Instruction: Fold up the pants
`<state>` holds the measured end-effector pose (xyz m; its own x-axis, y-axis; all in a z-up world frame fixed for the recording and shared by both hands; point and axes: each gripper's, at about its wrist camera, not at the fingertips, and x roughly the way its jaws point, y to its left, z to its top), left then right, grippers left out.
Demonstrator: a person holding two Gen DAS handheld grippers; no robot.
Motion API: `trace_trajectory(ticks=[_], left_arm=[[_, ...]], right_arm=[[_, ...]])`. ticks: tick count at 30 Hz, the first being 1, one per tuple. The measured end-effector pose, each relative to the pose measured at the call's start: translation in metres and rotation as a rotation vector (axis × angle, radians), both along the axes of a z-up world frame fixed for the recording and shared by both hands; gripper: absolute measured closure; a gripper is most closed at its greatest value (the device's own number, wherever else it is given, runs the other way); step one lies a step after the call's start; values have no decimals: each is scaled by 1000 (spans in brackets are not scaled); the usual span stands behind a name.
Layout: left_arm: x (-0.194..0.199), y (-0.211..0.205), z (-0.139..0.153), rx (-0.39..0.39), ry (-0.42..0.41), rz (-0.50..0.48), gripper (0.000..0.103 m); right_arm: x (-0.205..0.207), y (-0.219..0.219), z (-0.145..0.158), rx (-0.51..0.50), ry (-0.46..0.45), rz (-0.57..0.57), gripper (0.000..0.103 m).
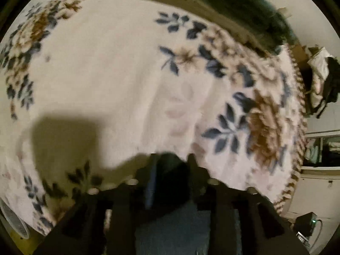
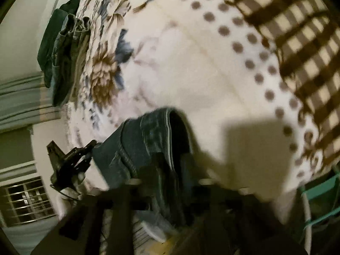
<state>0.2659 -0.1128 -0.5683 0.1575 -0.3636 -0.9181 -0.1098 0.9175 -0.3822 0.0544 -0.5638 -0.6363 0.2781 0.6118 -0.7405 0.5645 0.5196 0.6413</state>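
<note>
hanging from both grippers, the jeans (image 2: 136, 146) are lifted over a flowered blanket (image 1: 110, 68).

in the right wrist view the denim waistband bunches between the right gripper (image 2: 167, 170), whose fingers are clamped on it; the left gripper (image 2: 70, 159) grips the same cloth off to the side. in the left wrist view dark denim (image 1: 167, 191) fills the gap between its closed fingers. more dark clothes (image 2: 61, 48) lie piled at the blanket's far edge, and a checked border (image 2: 297, 42) runs along one side.

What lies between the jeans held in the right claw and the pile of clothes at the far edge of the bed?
In the right wrist view, only the floral blanket lies between the jeans and the pile of clothes; nothing else rests there.
</note>
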Motion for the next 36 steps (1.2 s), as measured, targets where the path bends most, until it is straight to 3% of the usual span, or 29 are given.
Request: trace_trajectory(ticks=[3,4,6,8,11,13,14,15,16,17,18,23,26,33,34,35,36], left_arm=[[-18,1,10,-20,-20,-29,29],[-28,1,10,-13,-17,-48,24],[-41,-1,6,-14,3,-75,24],[-52,-1,-1,-4,31,-100,24],[-68,0,-10,-15,65,-100,24],[-74,2,-16,-29,79,-106,23],[-77,3,-18,-28,84,-105,23],[-78,4,-21,-34,92,-99,23],[-79,7,-22,-55,95,-93,23],[-78,9,-24,-71,94,-87,23],[-77,9,-26,-89,91,-84,23],[-76,13,-39,-158,95,-92,16],[-71,7,-48,-183,98,-103,14],[-63,0,-59,-224,112,-127,7],[-63,0,-58,-230,112,-122,7],[-63,1,-57,-233,112,-120,7],[-64,2,-56,-230,104,-122,15]], right_arm=[[-13,15,-9,15,54,38,32],[-16,23,-16,8,82,65,33],[-25,36,-28,-22,106,80,64],[-32,39,-27,-16,102,47,75],[-40,34,-3,-89,77,22,80],[-43,32,-9,-70,69,23,80],[-46,30,-19,-26,69,10,73],[-46,27,-24,4,68,-1,56],[-47,24,-28,36,68,-1,47],[-49,22,-30,57,59,-1,30],[-48,19,-32,74,42,-8,21],[-41,30,-62,167,32,55,18],[-28,43,-67,199,-21,97,0],[-1,64,-67,233,-104,137,0],[3,66,-66,213,-104,145,1],[6,68,-62,172,-101,149,16],[6,69,-60,131,-89,156,43]])
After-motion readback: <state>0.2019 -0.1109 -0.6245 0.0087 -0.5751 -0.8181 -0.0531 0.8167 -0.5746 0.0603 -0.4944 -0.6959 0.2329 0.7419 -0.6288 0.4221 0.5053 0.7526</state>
